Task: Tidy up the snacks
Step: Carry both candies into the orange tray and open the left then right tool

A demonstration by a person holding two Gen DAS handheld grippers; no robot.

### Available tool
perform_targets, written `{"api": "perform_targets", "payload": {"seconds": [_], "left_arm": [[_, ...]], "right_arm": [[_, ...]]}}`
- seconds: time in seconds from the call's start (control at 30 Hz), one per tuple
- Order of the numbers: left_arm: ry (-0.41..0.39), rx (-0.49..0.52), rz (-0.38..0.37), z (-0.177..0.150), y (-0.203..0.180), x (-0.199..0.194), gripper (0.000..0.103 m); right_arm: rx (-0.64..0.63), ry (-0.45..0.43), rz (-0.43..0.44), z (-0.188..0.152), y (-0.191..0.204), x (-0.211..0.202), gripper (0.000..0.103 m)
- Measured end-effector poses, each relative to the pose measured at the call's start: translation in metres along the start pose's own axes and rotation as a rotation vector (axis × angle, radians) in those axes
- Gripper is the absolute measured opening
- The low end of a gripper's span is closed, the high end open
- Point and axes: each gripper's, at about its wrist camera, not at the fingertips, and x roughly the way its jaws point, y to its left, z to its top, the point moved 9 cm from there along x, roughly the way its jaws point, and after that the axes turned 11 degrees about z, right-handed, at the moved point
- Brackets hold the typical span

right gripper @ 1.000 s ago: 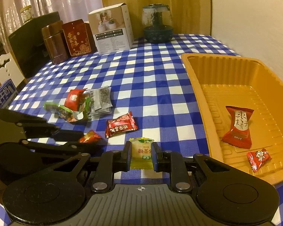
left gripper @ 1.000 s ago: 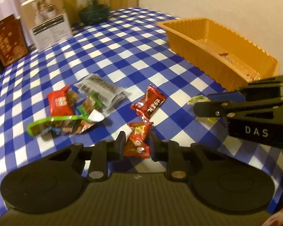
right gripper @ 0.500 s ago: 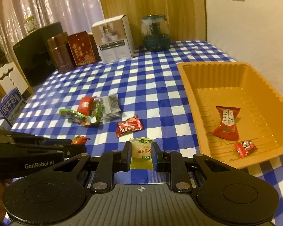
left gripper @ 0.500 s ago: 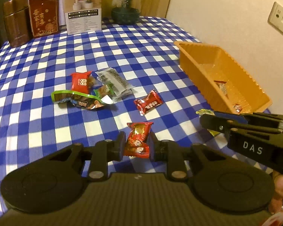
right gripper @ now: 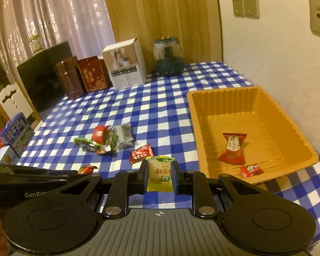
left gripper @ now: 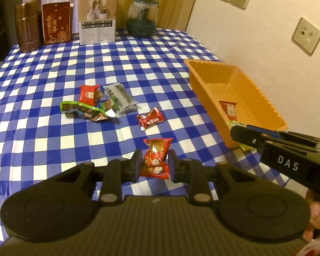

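Observation:
My left gripper is shut on a red wrapped candy, held above the checked tablecloth. My right gripper is shut on a yellow-green snack packet, held above the table left of the orange tray. The tray holds a big red candy and a small red candy. A red candy lies loose on the cloth. A pile of snack wrappers lies further left; it also shows in the right wrist view.
A brown tin, a red box, a white carton and a glass jar stand along the table's far edge. The wall with sockets runs to the right of the tray. A milk carton and a chair stand off the table's left side.
Both grippers have risen away from the table, each keeping its snack. The views now take in more of the table and the wall.

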Motion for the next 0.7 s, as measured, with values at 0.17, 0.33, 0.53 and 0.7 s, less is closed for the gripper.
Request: {"api": "perform_targets", "payload": {"seconds": [0.17,0.33,0.53,0.7], "left_arm": [[-0.012,0.006,0.000,0.002,-0.009,-0.010,0.023],[-0.022,0.006,-0.008,0.006,-0.018,-0.017,0.023],[-0.030,0.015,-0.037,0.014,-0.042,-0.019,0.023],[-0.033,0.019,-0.073,0.024,-0.069,-0.015,0.023]], "right_arm": [[0.003,-0.013,-0.009,0.001,-0.004,-0.014,0.022],[0.011,-0.026,-0.031,0.002,-0.013,-0.026,0.022],[0.040,-0.046,-0.074,0.007,-0.036,-0.040,0.022],[0.065,-0.055,-0.115,0.011,-0.063,-0.050,0.022]]}}
